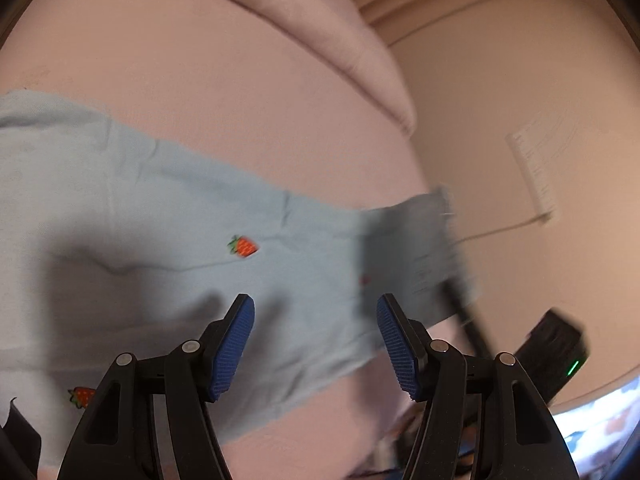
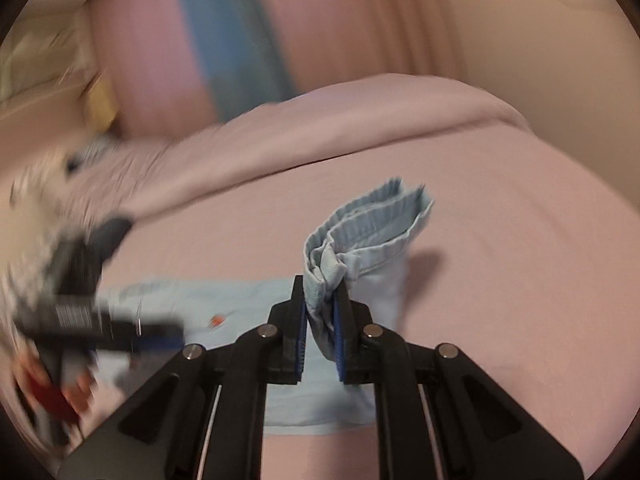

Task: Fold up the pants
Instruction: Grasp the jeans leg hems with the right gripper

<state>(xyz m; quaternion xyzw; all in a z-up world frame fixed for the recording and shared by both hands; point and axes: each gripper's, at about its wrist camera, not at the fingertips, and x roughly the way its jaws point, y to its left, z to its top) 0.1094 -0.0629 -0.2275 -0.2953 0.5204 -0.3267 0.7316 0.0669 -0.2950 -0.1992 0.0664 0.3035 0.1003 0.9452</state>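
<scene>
Blue pants (image 2: 352, 236) pinched by right gripper (image 2: 322, 320)

Between the left gripper's (image 1: 314, 312) blue ribbed pads (image 1: 232, 354), the pants (image 1: 160, 208) are pale blue, dotted with small red strawberries (image 1: 244, 246) with green tops. Beneath them the bed sheet (image 1: 240, 92) is plain pink. Both grippers are black; beyond the right gripper (image 2: 322, 322), the waistband (image 2: 372, 224) is ribbed pale blue.

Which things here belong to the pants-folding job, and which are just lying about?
Part of the job:
- light blue pants
- right gripper, jaws shut on the waistband
- left gripper, jaws open above the pants

Just lying about:
- pink bedsheet
- folded pink blanket
- blue curtain strip
</scene>
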